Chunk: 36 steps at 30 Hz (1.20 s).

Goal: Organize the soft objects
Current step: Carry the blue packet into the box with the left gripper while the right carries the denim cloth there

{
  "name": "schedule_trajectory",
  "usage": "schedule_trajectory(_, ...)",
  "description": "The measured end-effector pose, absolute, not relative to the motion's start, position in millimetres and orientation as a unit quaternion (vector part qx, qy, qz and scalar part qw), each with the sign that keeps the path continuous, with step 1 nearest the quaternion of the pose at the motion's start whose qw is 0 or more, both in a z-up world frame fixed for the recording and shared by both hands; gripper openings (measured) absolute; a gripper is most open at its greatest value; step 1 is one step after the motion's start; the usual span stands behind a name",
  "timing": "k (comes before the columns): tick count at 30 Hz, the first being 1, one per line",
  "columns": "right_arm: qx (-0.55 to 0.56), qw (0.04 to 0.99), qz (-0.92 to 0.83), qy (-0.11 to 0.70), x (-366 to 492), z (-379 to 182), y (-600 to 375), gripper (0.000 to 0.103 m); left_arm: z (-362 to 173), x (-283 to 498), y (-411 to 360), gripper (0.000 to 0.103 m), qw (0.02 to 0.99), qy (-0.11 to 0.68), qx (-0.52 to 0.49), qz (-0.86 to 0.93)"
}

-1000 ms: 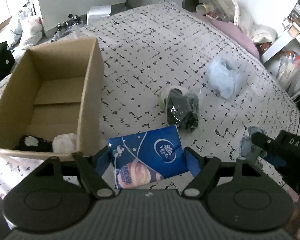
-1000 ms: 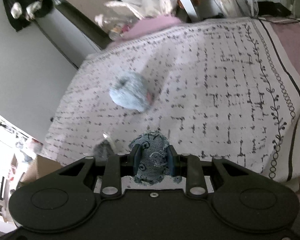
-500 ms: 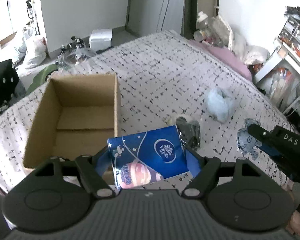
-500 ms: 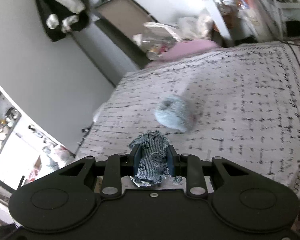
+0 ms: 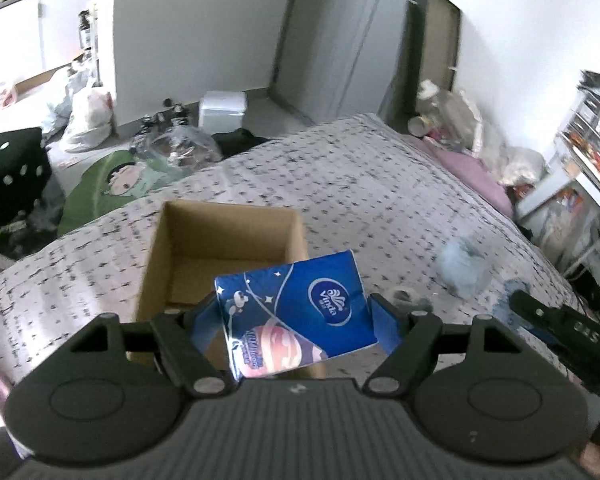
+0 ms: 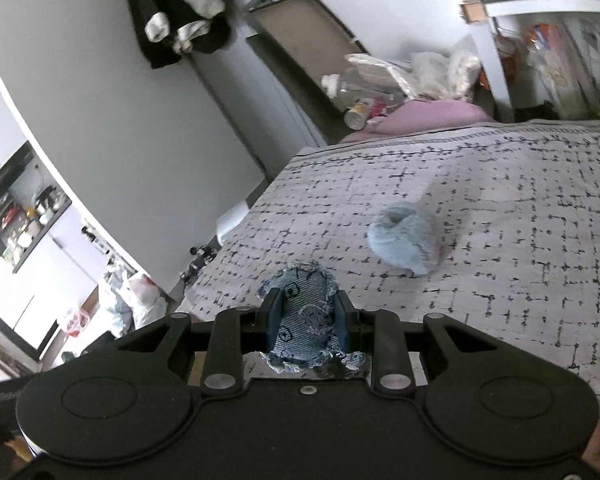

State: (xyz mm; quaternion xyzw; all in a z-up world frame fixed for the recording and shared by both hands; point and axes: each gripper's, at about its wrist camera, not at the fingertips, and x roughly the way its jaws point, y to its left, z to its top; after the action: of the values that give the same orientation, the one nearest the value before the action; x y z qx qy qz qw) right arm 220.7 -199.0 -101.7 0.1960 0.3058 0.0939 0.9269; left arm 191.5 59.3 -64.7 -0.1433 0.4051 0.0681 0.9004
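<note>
Left wrist view: left claw [image 5: 292,320] tilts down, clamping tissue pack [image 5: 292,312]; right claw [image 6: 305,322] pinches denim piece [image 6: 304,320].

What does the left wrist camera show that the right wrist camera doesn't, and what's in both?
Only the left wrist view shows the left gripper clamped on the blue tissue pack, held in front of the open cardboard box, with a green cushion on the floor beyond the bed.

Only the right wrist view shows the dark garment hanging on the wall.

Both show the patterned bedspread, the light blue fluffy bundle lying on it, and the right gripper pinching a denim patch.
</note>
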Motion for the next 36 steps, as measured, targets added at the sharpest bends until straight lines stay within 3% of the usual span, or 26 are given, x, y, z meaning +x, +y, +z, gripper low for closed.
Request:
schedule_trajectory(8,0.173,0.93,0.13,0.296,215.6,-100.0,-168.4,0.027,-64.7,181.6,98.2,0.076,0.902,0.388,-0.171,0.075)
schedule_trajectory(19,0.133,0.933,0.184,0.28,215.5,-101.4,-113.6,0.027,-107.9,190.9,127.3,0.077,0.892,0.403,-0.192,0.074)
schedule_trajectory(36,0.065,0.916,0.228,0.323,217.6,-124.4,-38.1,0.027,-155.2,197.8,148.5,0.078,0.887,0.401,-0.226,0.047)
